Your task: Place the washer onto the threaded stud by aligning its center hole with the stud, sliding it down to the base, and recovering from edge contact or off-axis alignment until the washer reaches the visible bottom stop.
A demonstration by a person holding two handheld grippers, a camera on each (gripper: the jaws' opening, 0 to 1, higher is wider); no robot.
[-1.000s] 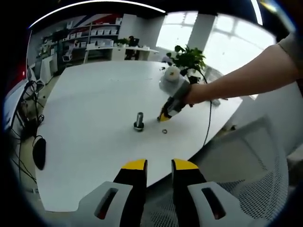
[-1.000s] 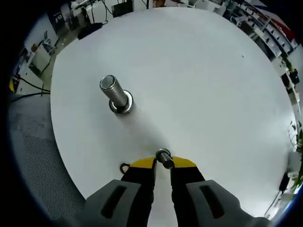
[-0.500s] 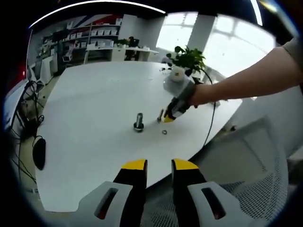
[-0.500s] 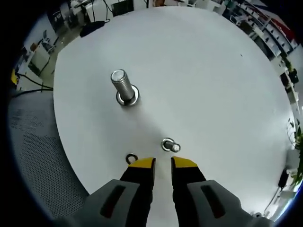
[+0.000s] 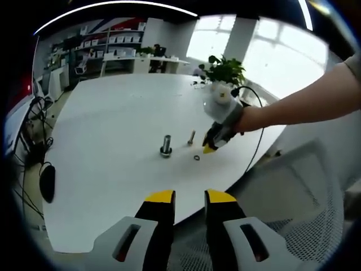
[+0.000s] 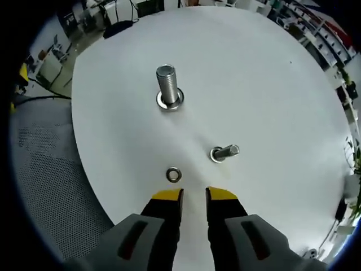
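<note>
On the white table point(image 6: 271, 84) a large threaded stud point(image 6: 168, 86) stands upright with a metal ring around its base. A smaller bolt point(image 6: 224, 152) stands free on its head to the right of it. A small washer point(image 6: 174, 174) lies flat on the table just ahead of my right gripper point(image 6: 193, 195), which is open and holds nothing. In the left gripper view the stud point(image 5: 166, 145), the bolt point(image 5: 192, 137) and the washer point(image 5: 196, 157) sit mid-table, with the right gripper point(image 5: 210, 149) hanging just right of the washer in a person's hand. My left gripper point(image 5: 184, 197) stays open and empty off the table's near edge.
A mesh office chair point(image 6: 51, 186) stands close to the table's edge. A black mouse point(image 5: 47, 182) and cables lie at the left end of the table. A potted plant point(image 5: 225, 70) and a cable point(image 5: 251, 130) are at the far right side.
My right gripper let go of the small bolt, which now stands on the table, and drew back and up. The washer came into view ahead of it. The left gripper has not moved.
</note>
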